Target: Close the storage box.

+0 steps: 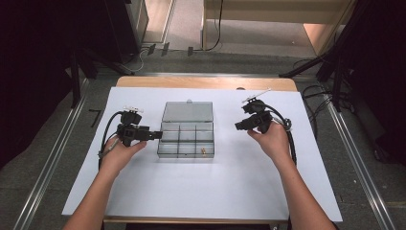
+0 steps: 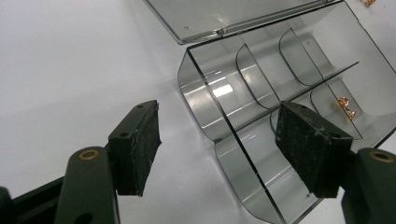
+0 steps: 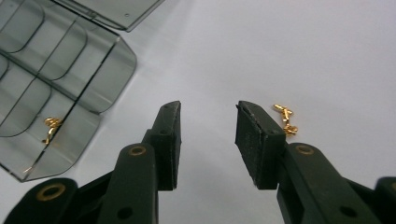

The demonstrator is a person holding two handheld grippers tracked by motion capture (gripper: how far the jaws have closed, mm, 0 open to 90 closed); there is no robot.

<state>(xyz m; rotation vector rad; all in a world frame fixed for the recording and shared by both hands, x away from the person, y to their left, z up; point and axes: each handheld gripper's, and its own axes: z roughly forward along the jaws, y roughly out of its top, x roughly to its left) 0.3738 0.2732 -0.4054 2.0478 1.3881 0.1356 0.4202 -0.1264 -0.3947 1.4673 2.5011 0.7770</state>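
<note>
A smoked clear compartment box (image 1: 186, 136) lies open in the middle of the white sheet, its lid (image 1: 187, 111) folded back flat. A small gold piece (image 1: 203, 151) rests in the front right compartment and shows in both gripper views (image 2: 345, 107) (image 3: 51, 127). My left gripper (image 1: 156, 135) is open at the box's left side. In the left gripper view (image 2: 219, 126) the box's side wall stands between the jaws, apart from both pads. My right gripper (image 1: 238, 126) hovers open to the right of the box. A few loose gold pieces (image 3: 286, 120) lie on the sheet just beside its (image 3: 208, 121) right jaw.
The white sheet (image 1: 215, 187) covers the wooden table, with wide bare room in front of the box. Cables trail from both grippers. Metal rails run along the floor on both sides, and dark stands rise at the back corners.
</note>
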